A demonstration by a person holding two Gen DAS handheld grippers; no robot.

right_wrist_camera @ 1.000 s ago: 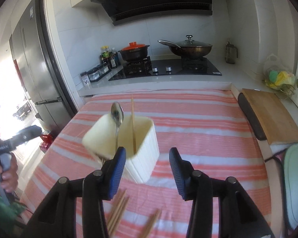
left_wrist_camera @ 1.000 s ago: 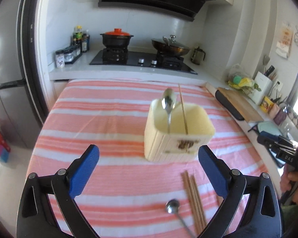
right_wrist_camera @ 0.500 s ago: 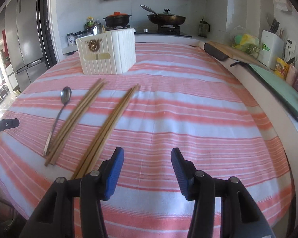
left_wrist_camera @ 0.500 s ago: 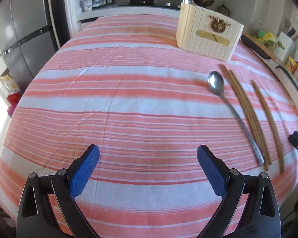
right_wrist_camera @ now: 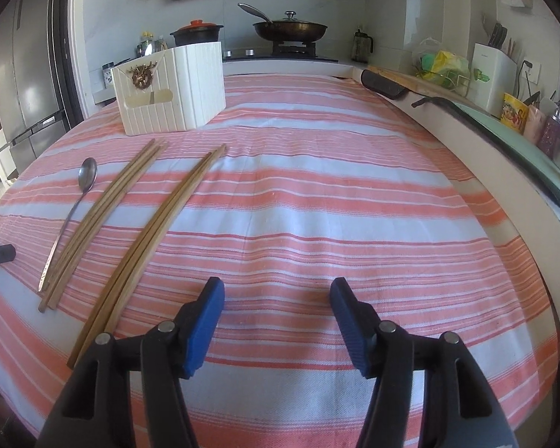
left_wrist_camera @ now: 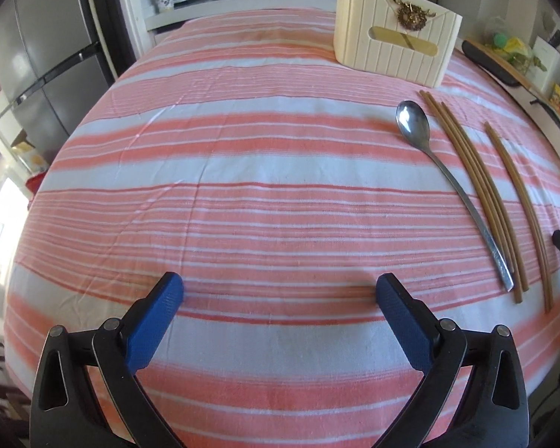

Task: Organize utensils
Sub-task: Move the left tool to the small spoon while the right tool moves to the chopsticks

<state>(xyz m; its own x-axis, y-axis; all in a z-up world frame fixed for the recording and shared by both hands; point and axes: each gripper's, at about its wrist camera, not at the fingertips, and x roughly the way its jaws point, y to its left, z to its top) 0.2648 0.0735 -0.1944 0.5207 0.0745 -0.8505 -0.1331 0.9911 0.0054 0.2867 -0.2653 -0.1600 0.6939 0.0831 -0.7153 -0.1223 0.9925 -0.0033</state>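
Observation:
A cream ribbed utensil holder (left_wrist_camera: 395, 43) stands at the far side of the striped cloth; it also shows in the right wrist view (right_wrist_camera: 171, 91). A spoon tip sticks out of its top. A metal spoon (left_wrist_camera: 444, 175) lies on the cloth beside a bundle of wooden chopsticks (left_wrist_camera: 478, 190) and a separate set of chopsticks (left_wrist_camera: 519, 209). In the right wrist view the spoon (right_wrist_camera: 72, 209) and both chopstick bundles (right_wrist_camera: 104, 216) (right_wrist_camera: 156, 235) lie to the left. My left gripper (left_wrist_camera: 280, 293) is open and empty, low over the cloth. My right gripper (right_wrist_camera: 276, 295) is open and empty, right of the chopsticks.
A pink and white striped cloth (right_wrist_camera: 336, 194) covers the table. A stove with a red-lidded pot (right_wrist_camera: 196, 31) and a pan (right_wrist_camera: 289, 28) stands behind. A fridge (left_wrist_camera: 44, 59) is at the left. A counter with a cutting board (right_wrist_camera: 395, 78) and jars runs along the right.
One second ago both grippers were high over the holder; they have dropped back low to the near table edge. In the last half second they hardly moved.

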